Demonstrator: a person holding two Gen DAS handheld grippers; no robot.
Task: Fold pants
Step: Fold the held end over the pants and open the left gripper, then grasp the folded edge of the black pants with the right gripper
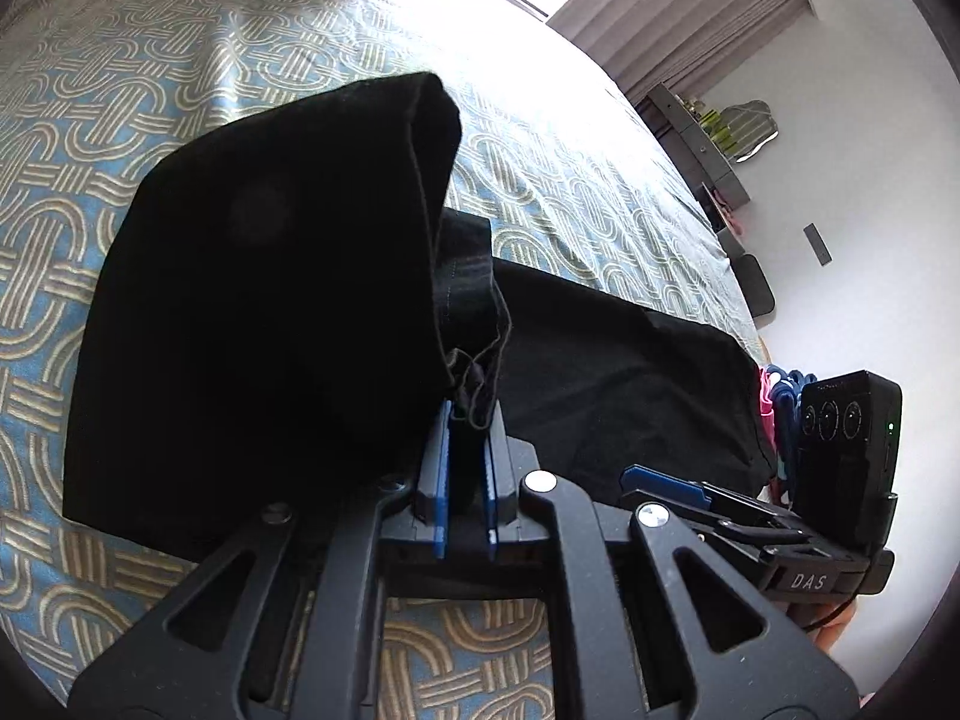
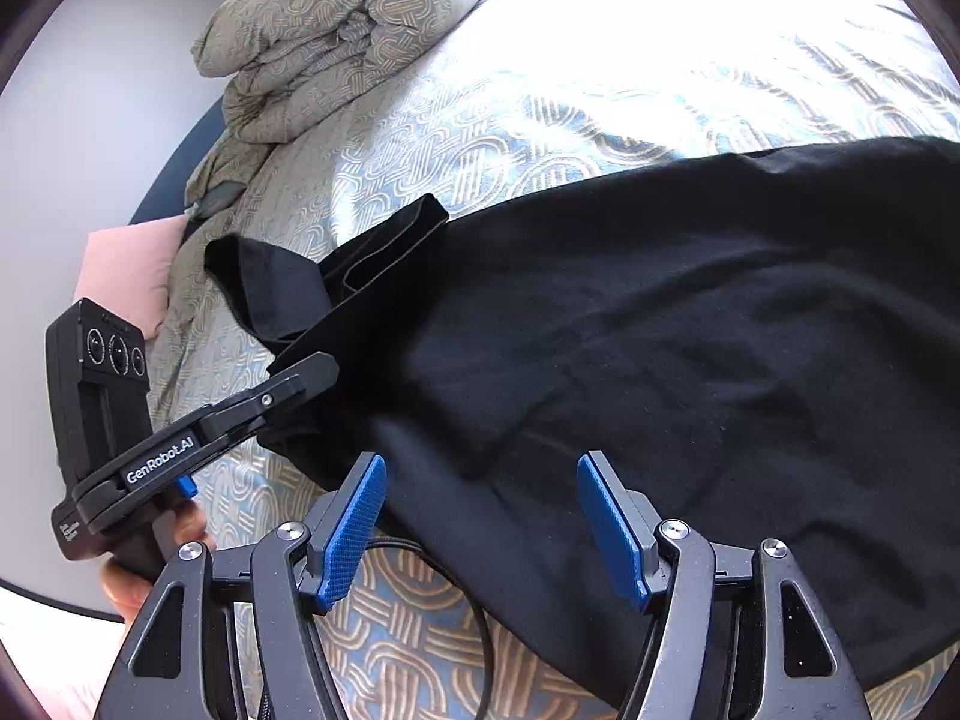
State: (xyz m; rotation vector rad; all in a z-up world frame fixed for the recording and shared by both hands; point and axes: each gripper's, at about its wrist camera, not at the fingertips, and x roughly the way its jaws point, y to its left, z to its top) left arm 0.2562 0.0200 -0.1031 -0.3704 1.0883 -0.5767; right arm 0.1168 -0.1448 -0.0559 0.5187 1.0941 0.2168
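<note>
Clamping a bunched edge of the black cotton pants (image 1: 258, 324) between its blue-padded fingers (image 1: 441, 480), the left hand-held gripper (image 1: 467, 468) fills the bottom of the left wrist view, its jaws drawn close together on the cloth. From that pinch a broad flap of the dark fabric stands lifted and folded over to the left, while the remainder of the garment lies flat to the right on the bed (image 1: 120, 120), which is covered by a blue quilted spread with a tan interlocking-arch pattern. At the right edge of this view sits the right hand-held gripper (image 1: 666, 480), seen from the side with a black camera box (image 1: 849, 450) mounted on it; it rests low, at the edge of the flat part of the pants. In the right wrist view, the right hand-held gripper (image 2: 480, 516) is released, its two blue textured pads (image 2: 354, 528) spread wide apart above the black pants (image 2: 660, 330), which stretch across the bed (image 2: 480, 120) from the centre to the right edge. To the left, the left hand-held gripper (image 2: 300, 378) grips the near corner of the garment, where a folded cuff stands raised. A rumpled grey-green patterned duvet (image 2: 312, 36) is heaped at the far end of the bed, and a pink pillow (image 2: 129, 270) lies beside it.
</note>
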